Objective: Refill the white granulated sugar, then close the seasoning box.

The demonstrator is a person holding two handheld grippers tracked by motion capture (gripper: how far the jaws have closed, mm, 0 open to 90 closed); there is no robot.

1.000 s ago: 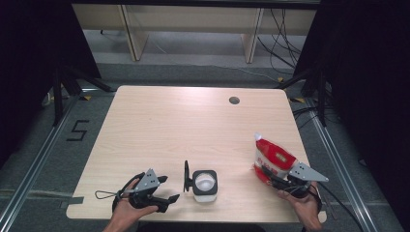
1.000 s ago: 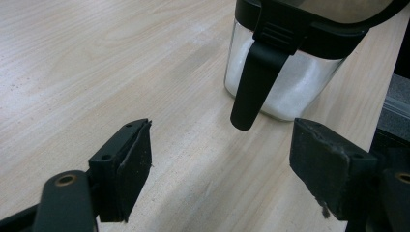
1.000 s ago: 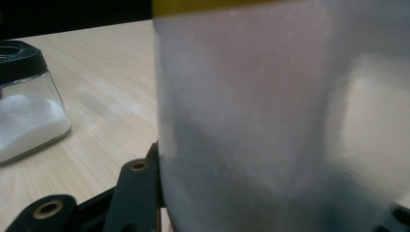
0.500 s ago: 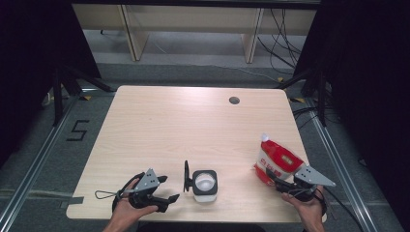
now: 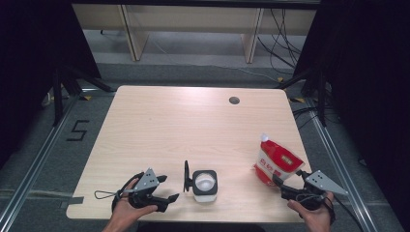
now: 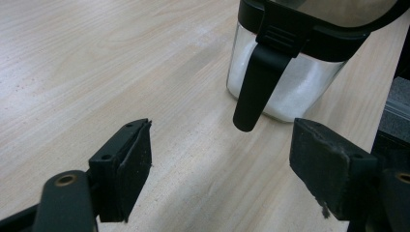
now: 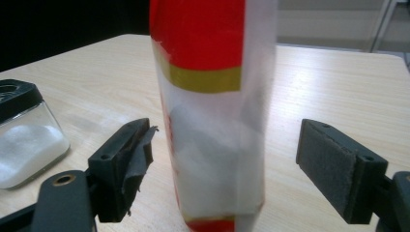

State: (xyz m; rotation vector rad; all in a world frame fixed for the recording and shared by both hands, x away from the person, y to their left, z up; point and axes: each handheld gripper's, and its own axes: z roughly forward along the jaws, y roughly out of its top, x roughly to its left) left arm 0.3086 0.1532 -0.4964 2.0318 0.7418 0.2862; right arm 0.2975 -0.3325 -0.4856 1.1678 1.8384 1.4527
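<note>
On our pale wooden desk (image 5: 159, 130), near its right edge, the red-white pouch (image 5: 276, 163) stood upright between the jaws of our right claw (image 5: 286, 187), which had just been opening, not gripping.

Even overhead light on desk (image 5: 193, 125), pale wood bright, surroundings near black. Soft short shadows under jar (image 5: 205, 184) and pouch (image 5: 276, 162). High view slightly soft, grainy. Right gripper view: pouch (image 7: 208, 111) close, blurred; background out of focus. Left gripper view sharper, mild glare on jar glass (image 6: 290, 87).
</note>
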